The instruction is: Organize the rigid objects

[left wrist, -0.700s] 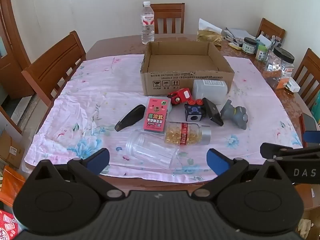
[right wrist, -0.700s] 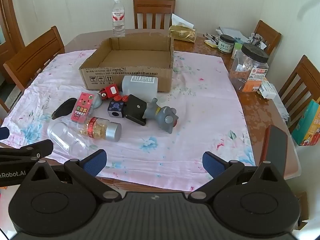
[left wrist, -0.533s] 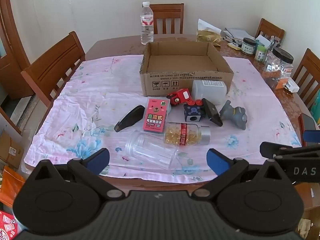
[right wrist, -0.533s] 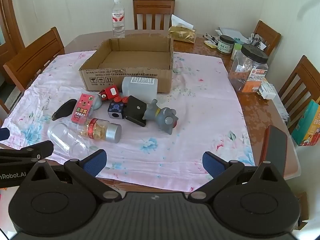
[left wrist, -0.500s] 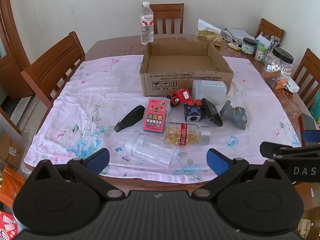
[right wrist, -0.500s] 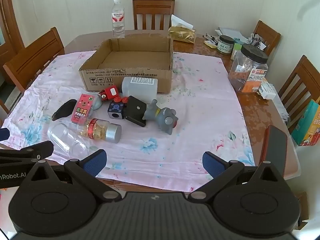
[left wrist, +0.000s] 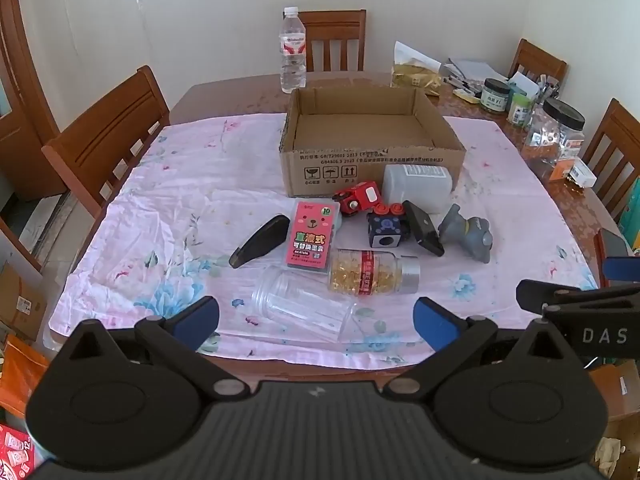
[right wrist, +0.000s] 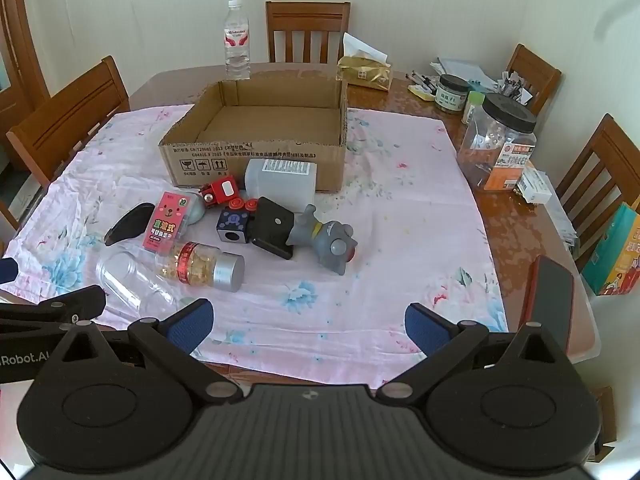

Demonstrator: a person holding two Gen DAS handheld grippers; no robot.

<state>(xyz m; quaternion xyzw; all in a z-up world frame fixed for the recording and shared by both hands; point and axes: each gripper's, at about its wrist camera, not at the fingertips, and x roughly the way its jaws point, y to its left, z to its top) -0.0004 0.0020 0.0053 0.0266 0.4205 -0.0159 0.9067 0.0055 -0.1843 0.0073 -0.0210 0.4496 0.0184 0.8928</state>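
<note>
Fingers (left wrist: pixel 198 314) of the left gripper (left wrist: pixel 316 318) stand wide apart with nothing between them; the right gripper (right wrist: pixel 306 320) is likewise spread and empty. Both hover at the near table edge, well short of the objects.

The box (left wrist: pixel 372 160) sits on the cloth (left wrist: pixel 180 200), open and with nothing visible inside. All loose objects lie in a cluster just in front of its near wall, so the task appears not yet begun.

Step in hand, as judged: approach and first pick.
- Take outer items first. The clear jar (left wrist: pixel 304 306) lies nearest the left gripper; the grey toy (right wrist: pixel 326 242) lies nearest the right.
- Both jars lie on their sides and will likely roll. Close across the body, not along the axis.
- The pill bottle (left wrist: pixel 372 272) touches the pink pack (left wrist: pixel 310 238), which partly covers something pale; lift straight up to avoid dragging neighbours.
- The black plate (right wrist: pixel 272 232) leans against the cube (right wrist: pixel 234 228); removing either may shift the other.
- Clear the box wall before lowering.

Count of objects in the cluster:
- clear jar: one
- pill bottle: one
- pink pack: one
- black wedge (left wrist: pixel 260 246): one
- red toy car (left wrist: pixel 358 198): one
- cube: one
- black plate: one
- grey toy: one
- white container (left wrist: pixel 418 190): one, touching the box wall

Box: one.
</note>
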